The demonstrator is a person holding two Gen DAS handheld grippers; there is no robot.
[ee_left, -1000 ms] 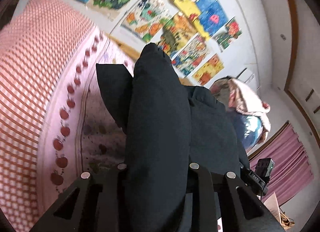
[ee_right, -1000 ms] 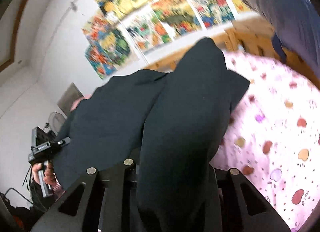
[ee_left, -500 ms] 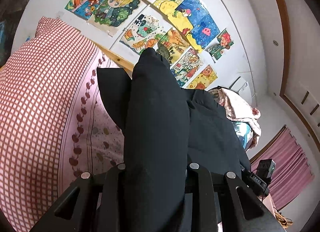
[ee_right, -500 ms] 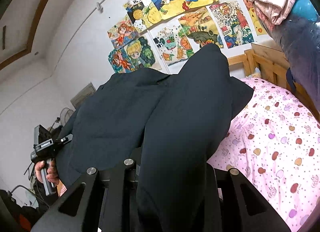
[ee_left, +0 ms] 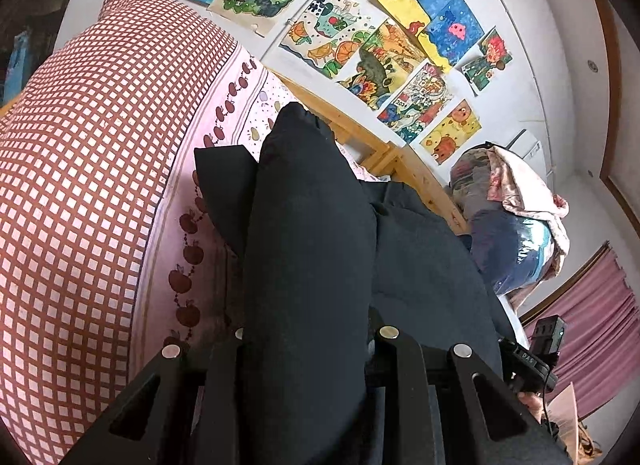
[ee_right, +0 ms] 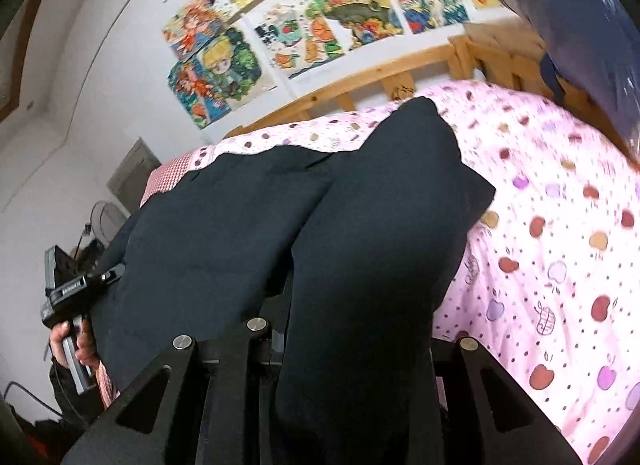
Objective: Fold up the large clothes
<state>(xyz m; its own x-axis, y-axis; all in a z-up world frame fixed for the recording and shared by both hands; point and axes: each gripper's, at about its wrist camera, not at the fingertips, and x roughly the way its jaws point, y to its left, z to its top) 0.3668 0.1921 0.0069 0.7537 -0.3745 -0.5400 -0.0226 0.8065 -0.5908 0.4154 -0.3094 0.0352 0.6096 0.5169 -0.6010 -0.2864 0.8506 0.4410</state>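
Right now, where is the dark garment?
The dark garment is clamped in both grippers, bunched up the middle of each wrist view. It hangs over the pink apple-print bedsheet, in front of the wooden bed rail.

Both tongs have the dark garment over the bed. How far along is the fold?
Done: both tongs are shut on the dark garment, left tongs and right tongs each pinching a bunched end. In hand: it is held above the pink bedsheet, beside the checked quilt. Left: no neat fold shows yet; it must be laid down, folded and smoothed.
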